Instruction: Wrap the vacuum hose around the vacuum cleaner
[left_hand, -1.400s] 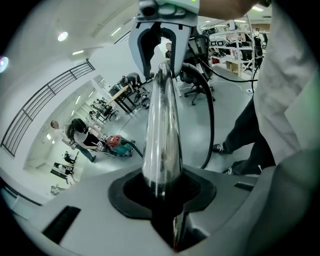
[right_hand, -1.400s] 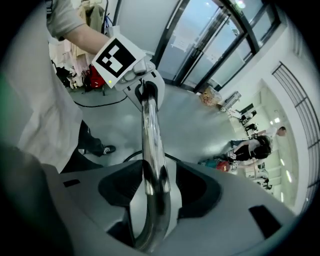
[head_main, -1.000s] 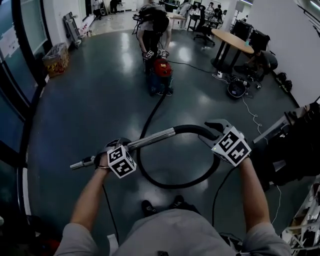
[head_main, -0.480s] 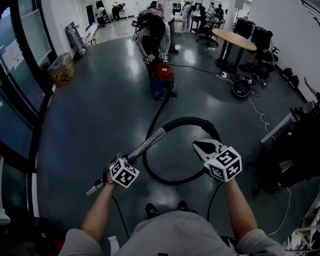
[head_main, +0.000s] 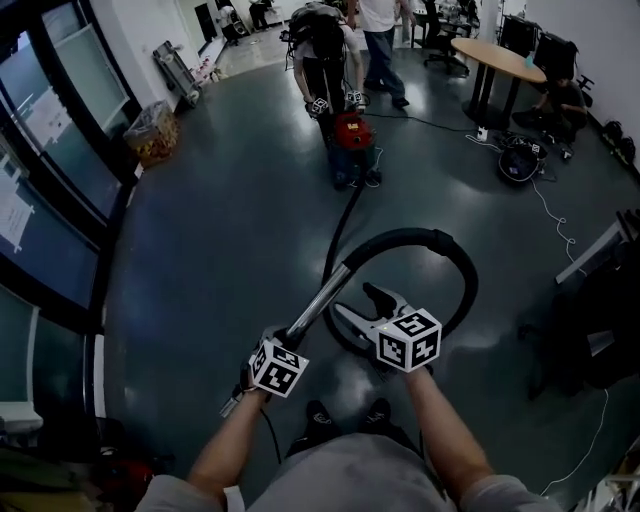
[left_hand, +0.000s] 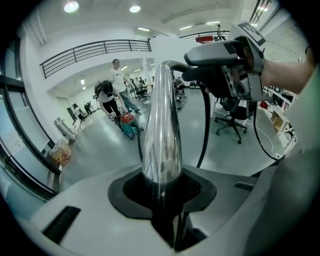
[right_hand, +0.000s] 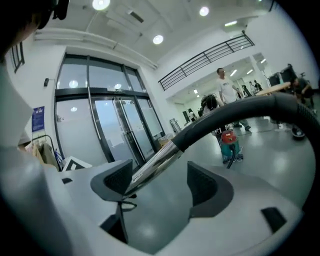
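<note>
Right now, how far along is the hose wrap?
Done: nothing wrapped; the hose trails from the red vacuum cleaner into a loose loop. In hand: the left hand-held gripper clamps the metal wand; the right hand-held gripper has just been opening its jaws, wand beside one pad, ungripped. Left: coiling the hose around the cleaner.

- Two grippers: left gripper at 7 o'clock, right gripper at 5 o'clock.
- One vacuum hose with one metal tube.
- One vacuum cleaner at 12 o'clock.
- Three people nearby: one bent person, one standing person, one crouching person.
- One round table at 1 o'clock.
- One bin at 10 o'clock.
</note>
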